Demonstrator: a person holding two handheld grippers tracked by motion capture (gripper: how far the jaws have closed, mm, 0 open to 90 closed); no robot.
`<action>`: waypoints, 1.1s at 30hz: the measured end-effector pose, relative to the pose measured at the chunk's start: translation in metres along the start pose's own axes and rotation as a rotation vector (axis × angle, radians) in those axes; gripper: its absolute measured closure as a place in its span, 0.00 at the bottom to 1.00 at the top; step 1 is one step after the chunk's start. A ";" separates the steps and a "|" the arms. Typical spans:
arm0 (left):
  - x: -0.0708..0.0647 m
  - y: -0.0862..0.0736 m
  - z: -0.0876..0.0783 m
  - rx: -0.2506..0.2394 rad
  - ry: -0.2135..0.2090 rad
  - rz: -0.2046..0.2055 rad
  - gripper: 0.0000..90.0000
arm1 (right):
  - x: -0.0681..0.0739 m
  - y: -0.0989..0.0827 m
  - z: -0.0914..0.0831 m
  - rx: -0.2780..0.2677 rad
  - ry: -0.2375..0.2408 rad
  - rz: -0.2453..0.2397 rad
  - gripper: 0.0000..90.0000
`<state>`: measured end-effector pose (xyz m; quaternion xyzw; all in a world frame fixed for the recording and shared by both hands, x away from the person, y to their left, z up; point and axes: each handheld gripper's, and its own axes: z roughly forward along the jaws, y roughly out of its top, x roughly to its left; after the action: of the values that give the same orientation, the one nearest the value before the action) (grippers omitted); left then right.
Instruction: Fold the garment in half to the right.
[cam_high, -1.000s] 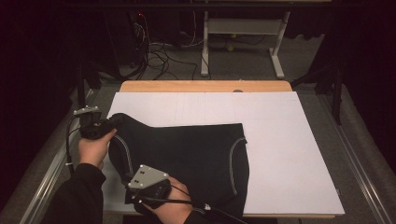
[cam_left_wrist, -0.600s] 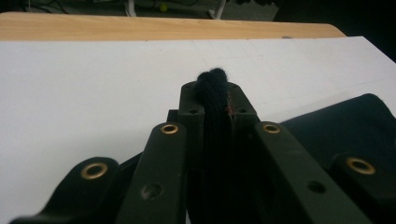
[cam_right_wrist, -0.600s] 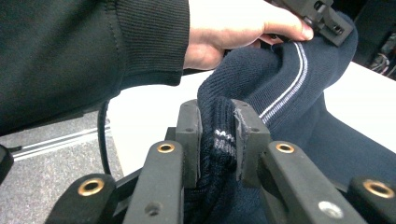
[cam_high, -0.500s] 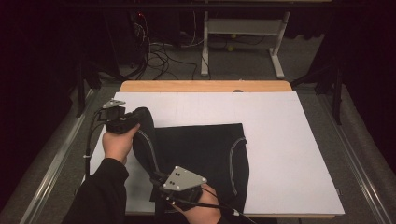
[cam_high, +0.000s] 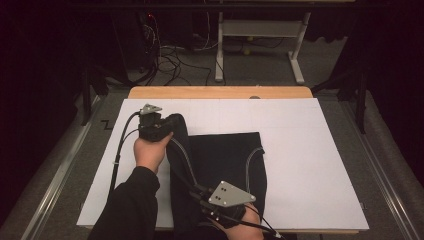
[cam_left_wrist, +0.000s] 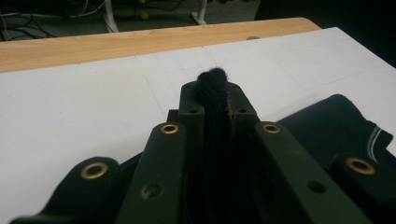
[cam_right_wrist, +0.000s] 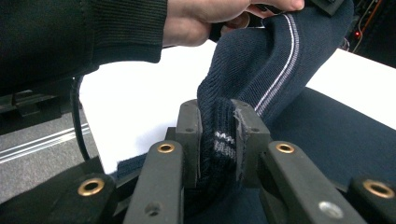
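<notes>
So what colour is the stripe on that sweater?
White, on the dark navy sweater; the stripe shows best in the right gripper view.

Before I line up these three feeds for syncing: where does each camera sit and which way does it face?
High view: above the table's near edge, looking forward and down; forearms enter below.
Left gripper view: rides the left gripper, looking across the white board.
Right gripper view: rides the right gripper; the other hand shows.
All share the dark garment.
</notes>
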<state>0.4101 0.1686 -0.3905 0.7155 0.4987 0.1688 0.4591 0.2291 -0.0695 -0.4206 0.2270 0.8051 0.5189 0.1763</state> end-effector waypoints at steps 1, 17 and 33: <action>-0.004 0.000 0.003 0.002 -0.001 0.003 0.85 | -0.001 -0.002 -0.003 0.001 -0.004 0.001 0.84; -0.058 0.005 0.045 0.086 0.005 0.060 0.85 | -0.020 -0.037 -0.039 0.041 -0.067 0.030 0.83; -0.099 0.010 0.078 0.133 -0.004 0.115 0.84 | -0.033 -0.056 -0.064 0.076 -0.095 0.058 0.82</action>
<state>0.4257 0.0437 -0.4017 0.7722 0.4661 0.1597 0.4011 0.2130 -0.1554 -0.4448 0.2812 0.8080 0.4813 0.1906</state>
